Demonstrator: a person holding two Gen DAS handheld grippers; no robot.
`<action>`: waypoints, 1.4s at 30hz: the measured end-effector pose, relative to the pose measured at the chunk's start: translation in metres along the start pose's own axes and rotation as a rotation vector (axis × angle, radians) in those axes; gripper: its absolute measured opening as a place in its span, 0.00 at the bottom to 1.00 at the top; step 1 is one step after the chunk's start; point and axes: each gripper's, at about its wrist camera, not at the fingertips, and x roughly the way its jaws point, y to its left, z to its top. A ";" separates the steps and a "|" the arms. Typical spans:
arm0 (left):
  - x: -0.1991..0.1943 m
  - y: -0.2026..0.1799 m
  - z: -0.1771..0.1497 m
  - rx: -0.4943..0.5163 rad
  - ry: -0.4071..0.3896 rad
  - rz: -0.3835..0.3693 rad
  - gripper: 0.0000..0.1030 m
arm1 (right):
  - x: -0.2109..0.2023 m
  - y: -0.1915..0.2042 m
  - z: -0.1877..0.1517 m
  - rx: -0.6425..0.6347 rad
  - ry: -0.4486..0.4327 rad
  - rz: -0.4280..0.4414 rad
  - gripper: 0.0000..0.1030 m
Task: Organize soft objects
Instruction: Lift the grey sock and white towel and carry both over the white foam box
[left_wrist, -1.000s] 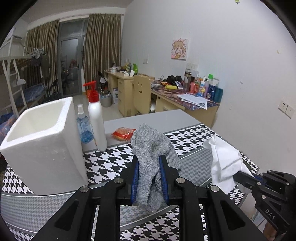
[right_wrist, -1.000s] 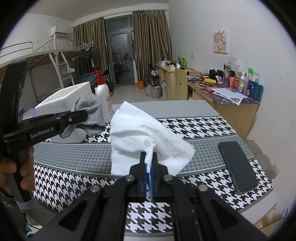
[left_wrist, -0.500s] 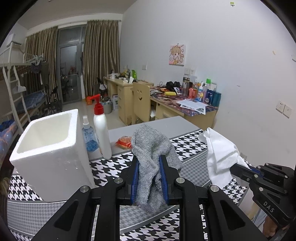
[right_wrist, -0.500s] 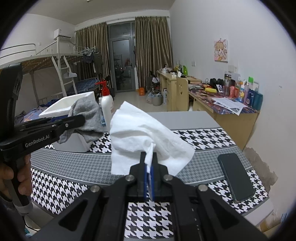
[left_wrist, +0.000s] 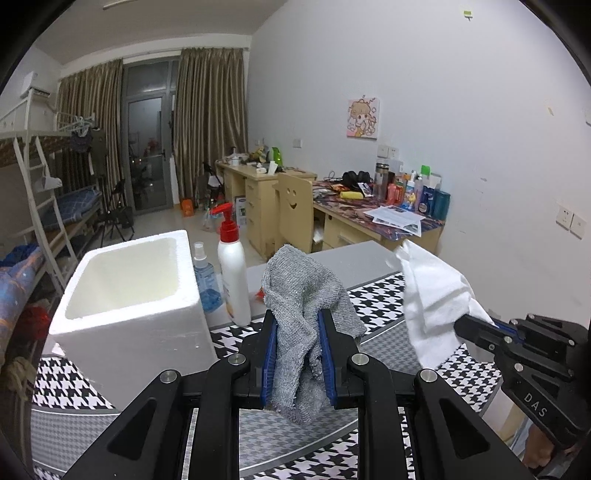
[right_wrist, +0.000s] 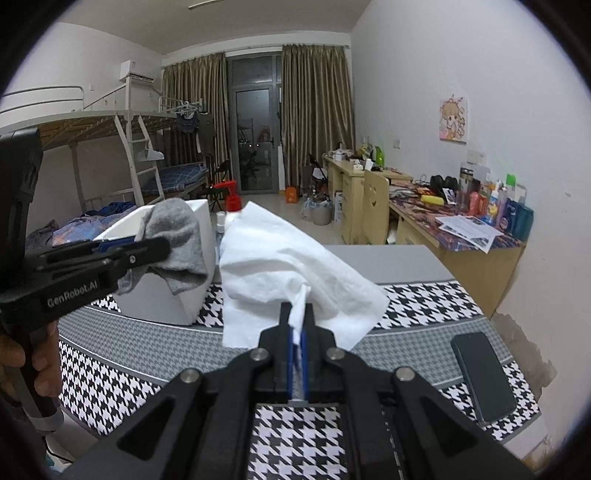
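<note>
Both tools have risen over the last second: the counter sits lower in each view, more of the far room shows, and the foam box has slid left and down in the left wrist view. Neither grip has changed.

Left tool: blue pads pressed onto a grey knit cloth, bunched; it humps above the fingertips and hangs below them, clear of the counter. Right tool: pads pressed nearly together on a fold of a white tissue cloth, which billows up and forward, also off the surface.

White foam box stands upright on the counter's left side, mouth open upward, nothing visible inside. Judged to be the bin for the soft things.

Key relation: box lies ahead and to the left of the left tool, just beside it; from the right wrist view the grey cloth already hangs against the box's near side, about level with the rim. Left hand is clearly nearer; right tool is well apart, with the left tool between it and the box. Likely order: grey cloth first, moved left over the opening, then let go.

Also on the counter: pump bottle and small spray bottle just right of the box, close enough to clip on the way across; a phone at the right edge.
</note>
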 end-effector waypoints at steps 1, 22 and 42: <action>0.000 0.002 0.000 0.001 -0.001 -0.002 0.22 | 0.001 0.003 0.001 -0.004 -0.002 0.004 0.05; 0.001 0.024 0.012 -0.008 -0.024 0.027 0.22 | 0.018 0.035 0.019 -0.046 -0.016 0.021 0.05; 0.001 0.059 0.024 -0.034 -0.056 0.093 0.22 | 0.035 0.054 0.043 -0.049 -0.017 0.051 0.05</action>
